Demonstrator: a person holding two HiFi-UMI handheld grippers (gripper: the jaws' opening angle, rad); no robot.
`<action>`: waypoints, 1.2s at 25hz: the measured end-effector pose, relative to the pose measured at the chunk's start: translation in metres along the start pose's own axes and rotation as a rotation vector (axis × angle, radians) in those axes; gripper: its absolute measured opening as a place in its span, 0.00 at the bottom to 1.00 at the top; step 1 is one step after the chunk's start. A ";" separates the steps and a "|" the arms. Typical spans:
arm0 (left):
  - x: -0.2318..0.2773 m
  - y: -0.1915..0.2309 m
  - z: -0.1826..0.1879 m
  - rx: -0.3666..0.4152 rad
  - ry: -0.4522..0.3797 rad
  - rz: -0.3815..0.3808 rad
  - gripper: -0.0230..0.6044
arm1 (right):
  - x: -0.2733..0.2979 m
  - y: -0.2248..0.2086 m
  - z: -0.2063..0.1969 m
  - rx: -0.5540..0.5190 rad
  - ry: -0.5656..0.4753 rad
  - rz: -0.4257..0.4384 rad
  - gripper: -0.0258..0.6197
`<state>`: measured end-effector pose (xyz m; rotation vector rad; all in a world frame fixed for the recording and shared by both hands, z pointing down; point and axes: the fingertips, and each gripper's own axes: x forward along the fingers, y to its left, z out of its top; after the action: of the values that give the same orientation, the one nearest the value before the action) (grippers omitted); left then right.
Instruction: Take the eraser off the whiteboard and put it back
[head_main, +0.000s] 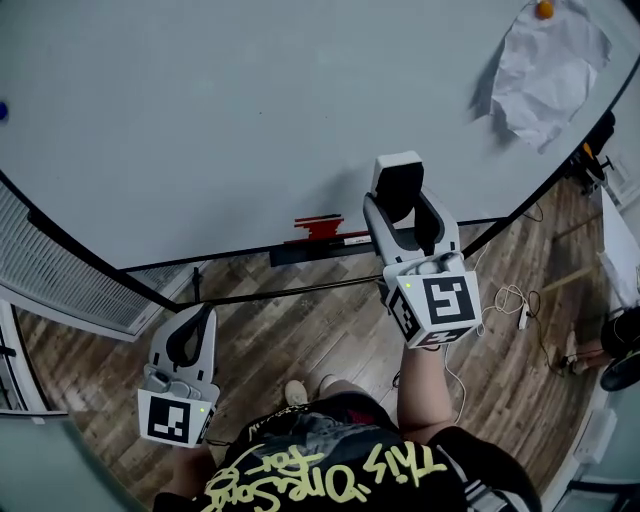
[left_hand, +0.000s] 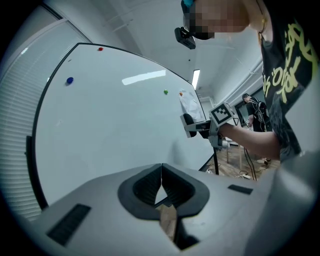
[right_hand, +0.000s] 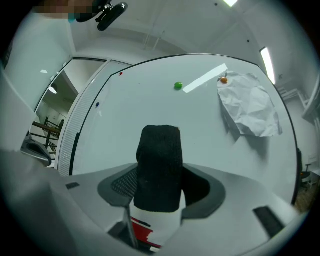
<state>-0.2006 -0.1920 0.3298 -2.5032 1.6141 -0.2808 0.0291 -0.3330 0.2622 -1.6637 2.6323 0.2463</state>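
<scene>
My right gripper (head_main: 402, 200) is shut on the eraser (head_main: 397, 186), a white block with a black felt face (right_hand: 159, 167) that stands up between the jaws. It is held close in front of the whiteboard (head_main: 250, 110), just above the board's tray (head_main: 320, 247); I cannot tell whether the felt touches the board. In the left gripper view the right gripper (left_hand: 192, 125) shows beside the board's right part. My left gripper (head_main: 196, 328) hangs low at the left, over the floor, shut with nothing between its jaws (left_hand: 161, 182).
A crumpled sheet of paper (head_main: 545, 70) hangs on the board's upper right under an orange magnet (head_main: 544, 9). A green magnet (right_hand: 178, 86) and a blue one (left_hand: 69, 80) dot the board. A red marker (head_main: 322, 228) lies on the tray. Cables (head_main: 510, 300) trail on the wooden floor at right.
</scene>
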 end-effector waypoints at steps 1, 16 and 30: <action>-0.002 0.001 -0.001 -0.011 0.001 0.010 0.05 | 0.004 0.000 0.001 -0.004 -0.001 0.000 0.42; -0.011 0.012 -0.003 0.007 0.012 0.071 0.05 | 0.050 -0.008 -0.004 -0.034 0.032 -0.016 0.42; -0.009 0.018 -0.004 -0.009 0.018 0.096 0.05 | 0.068 -0.015 -0.012 -0.045 0.072 -0.048 0.42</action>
<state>-0.2215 -0.1914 0.3289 -2.4275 1.7392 -0.2862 0.0141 -0.4019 0.2658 -1.7794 2.6529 0.2518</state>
